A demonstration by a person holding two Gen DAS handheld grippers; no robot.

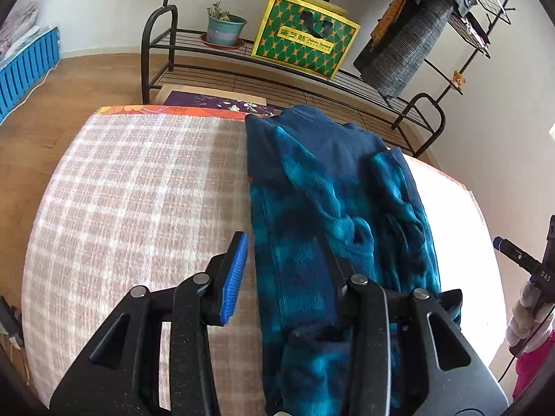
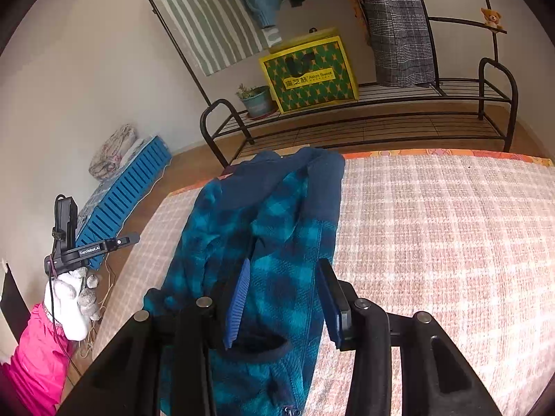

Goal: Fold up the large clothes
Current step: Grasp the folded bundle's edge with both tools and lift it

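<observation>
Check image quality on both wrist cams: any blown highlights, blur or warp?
Left wrist: the bed is blown out to white right of the fleece, where the check pattern is lost; the fleece looks slightly soft. Right wrist: evener light, checks readable across the bed, no clipping. Both: strong fisheye bends the rack and bed edge, with dark corner vignette.

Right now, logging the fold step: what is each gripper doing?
Left gripper: open, over the near end of the blue fleece garment, gripping nothing.
Right gripper: open, over the same garment, gripping nothing.
</observation>
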